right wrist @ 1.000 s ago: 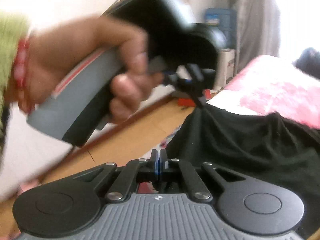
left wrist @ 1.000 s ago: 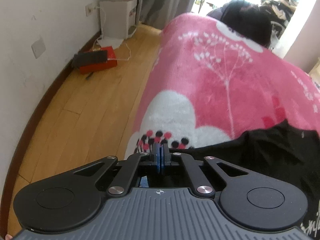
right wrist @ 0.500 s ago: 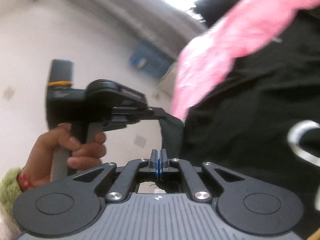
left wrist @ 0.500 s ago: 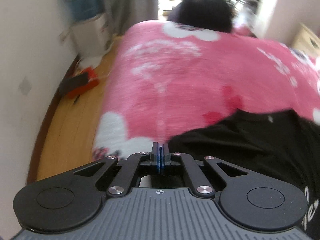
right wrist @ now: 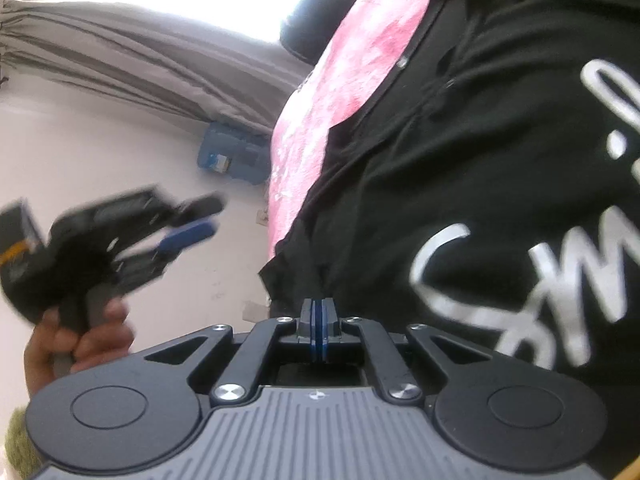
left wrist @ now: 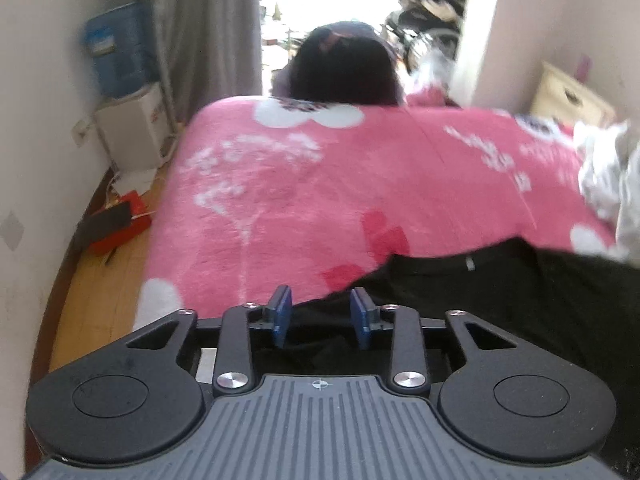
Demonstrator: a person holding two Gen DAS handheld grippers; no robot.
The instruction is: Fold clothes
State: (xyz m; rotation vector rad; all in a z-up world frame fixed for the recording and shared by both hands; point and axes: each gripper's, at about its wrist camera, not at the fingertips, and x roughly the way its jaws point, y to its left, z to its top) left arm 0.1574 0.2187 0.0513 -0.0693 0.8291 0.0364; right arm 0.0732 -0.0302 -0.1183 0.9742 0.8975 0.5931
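A black T-shirt (left wrist: 500,292) with white lettering (right wrist: 532,280) lies on a pink flowered blanket (left wrist: 320,184) over the bed. My left gripper (left wrist: 322,316) is open, its blue pads just above the shirt's near edge, holding nothing. In the right wrist view the left gripper (right wrist: 192,220) shows open and apart from the shirt, held in a hand. My right gripper (right wrist: 317,320) is shut on the shirt's edge (right wrist: 296,264), with cloth pinched between the pads.
A dark pile (left wrist: 344,68) sits at the bed's far end by a bright window. White cloth (left wrist: 608,184) lies at the right. A white box (left wrist: 132,132), blue water jug (left wrist: 116,48) and red box (left wrist: 116,228) stand on the wooden floor at left.
My left gripper has opened and let go of the shirt's corner, and moved away from it. My right gripper stays shut on the shirt.
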